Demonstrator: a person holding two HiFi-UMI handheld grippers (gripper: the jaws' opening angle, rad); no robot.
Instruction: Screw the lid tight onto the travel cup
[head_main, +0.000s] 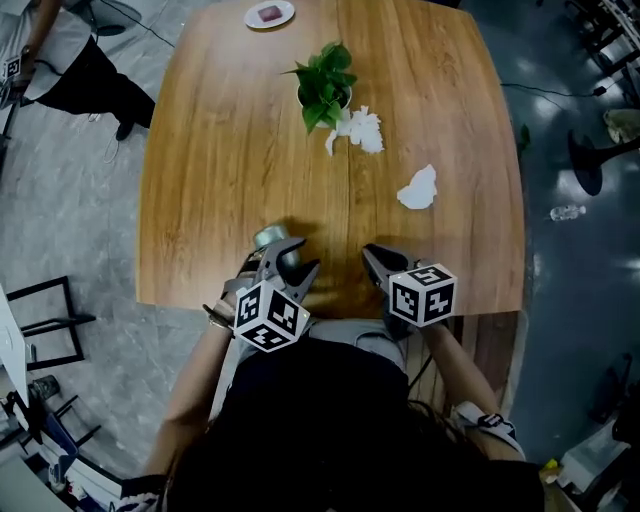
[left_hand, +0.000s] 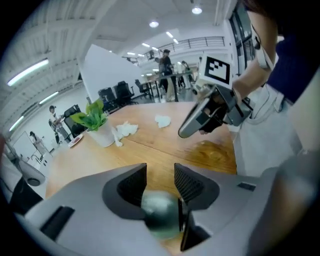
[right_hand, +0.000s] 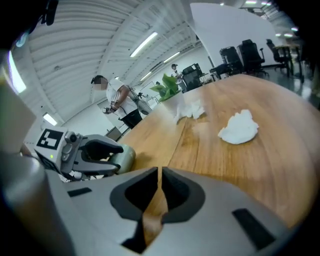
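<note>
The travel cup (head_main: 268, 238) is a pale green rounded vessel with a silvery top, near the table's front edge. In the left gripper view it (left_hand: 159, 216) sits deep between the jaws, which press on both its sides. My left gripper (head_main: 290, 258) (left_hand: 160, 175) is shut on it. From the right gripper view the cup (right_hand: 125, 156) shows just behind the left gripper's fingers (right_hand: 102, 148). I cannot make out a separate lid. My right gripper (head_main: 372, 256) (right_hand: 159, 175) hovers low over the wood to the right, jaws shut with nothing in them.
A potted plant (head_main: 325, 85) stands at the table's middle back, with crumpled tissue (head_main: 360, 130) beside it and another wad (head_main: 418, 188) to the right. A small plate (head_main: 269, 14) lies at the far edge. The wooden table (head_main: 200, 200) ends right at my body.
</note>
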